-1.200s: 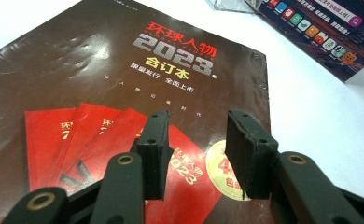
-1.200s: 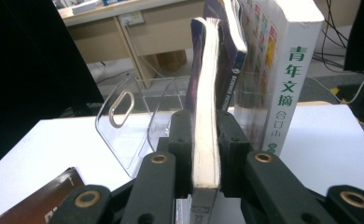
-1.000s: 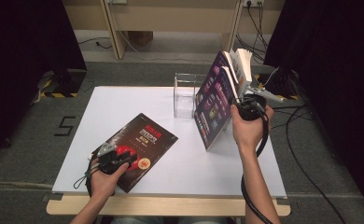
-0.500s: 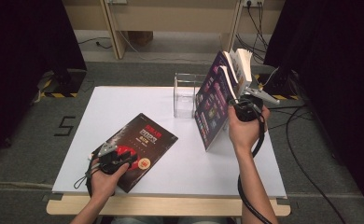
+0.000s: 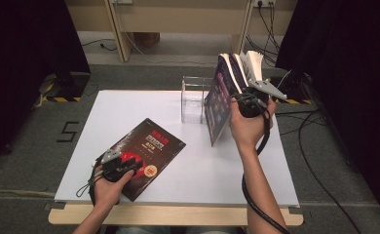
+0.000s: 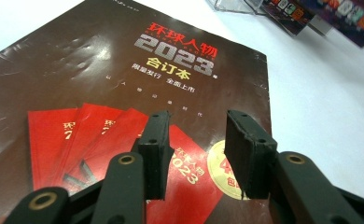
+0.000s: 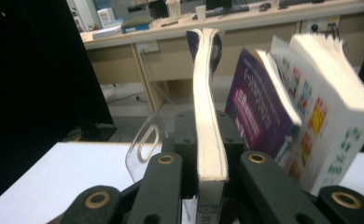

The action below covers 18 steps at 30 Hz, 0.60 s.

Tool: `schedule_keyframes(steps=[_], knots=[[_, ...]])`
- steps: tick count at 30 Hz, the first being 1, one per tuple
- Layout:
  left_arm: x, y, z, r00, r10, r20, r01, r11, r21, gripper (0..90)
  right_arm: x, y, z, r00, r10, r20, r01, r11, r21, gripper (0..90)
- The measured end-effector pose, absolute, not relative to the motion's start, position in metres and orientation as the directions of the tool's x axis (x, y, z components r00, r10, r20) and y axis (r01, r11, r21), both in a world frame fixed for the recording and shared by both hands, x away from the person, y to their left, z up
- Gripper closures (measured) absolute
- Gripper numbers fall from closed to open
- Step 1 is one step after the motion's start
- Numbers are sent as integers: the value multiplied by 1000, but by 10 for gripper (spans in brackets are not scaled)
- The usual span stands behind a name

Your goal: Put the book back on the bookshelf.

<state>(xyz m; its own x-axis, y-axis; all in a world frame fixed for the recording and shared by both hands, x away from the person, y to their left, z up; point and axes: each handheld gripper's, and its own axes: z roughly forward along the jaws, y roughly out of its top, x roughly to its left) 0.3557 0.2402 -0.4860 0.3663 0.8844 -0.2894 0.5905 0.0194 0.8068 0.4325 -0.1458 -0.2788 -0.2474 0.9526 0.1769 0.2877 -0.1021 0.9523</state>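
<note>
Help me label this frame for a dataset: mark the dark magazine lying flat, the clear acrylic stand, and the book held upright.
dark magazine (image 5: 151,146), high view, middle of its front cover.
clear acrylic stand (image 5: 194,100), high view, its front wall.
upright book (image 7: 208,126), right gripper view, page edge above the fingers.

Table (image 5: 193,170): spreads ahead of me.
Magazine (image 5: 146,151): lies flat at my 11 o'clock, near the front edge; my left gripper (image 5: 116,163) rests over its near corner.
Clear stand (image 5: 194,100): sits at my 12 o'clock, behind the magazine.
Books (image 5: 227,97): stand at 1 o'clock, just right of the stand.
Right gripper (image 5: 249,100): at 1 o'clock, one book (image 7: 208,135) between my jaws, others at its right.
</note>
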Motion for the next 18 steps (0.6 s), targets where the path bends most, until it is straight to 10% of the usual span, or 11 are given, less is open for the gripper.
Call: schedule_keyframes(steps=[18], knots=[[356, 241, -487, 365, 885, -287, 589, 19, 808, 600, 471, -140, -274, -209, 960, 187, 263, -129, 956, 831]])
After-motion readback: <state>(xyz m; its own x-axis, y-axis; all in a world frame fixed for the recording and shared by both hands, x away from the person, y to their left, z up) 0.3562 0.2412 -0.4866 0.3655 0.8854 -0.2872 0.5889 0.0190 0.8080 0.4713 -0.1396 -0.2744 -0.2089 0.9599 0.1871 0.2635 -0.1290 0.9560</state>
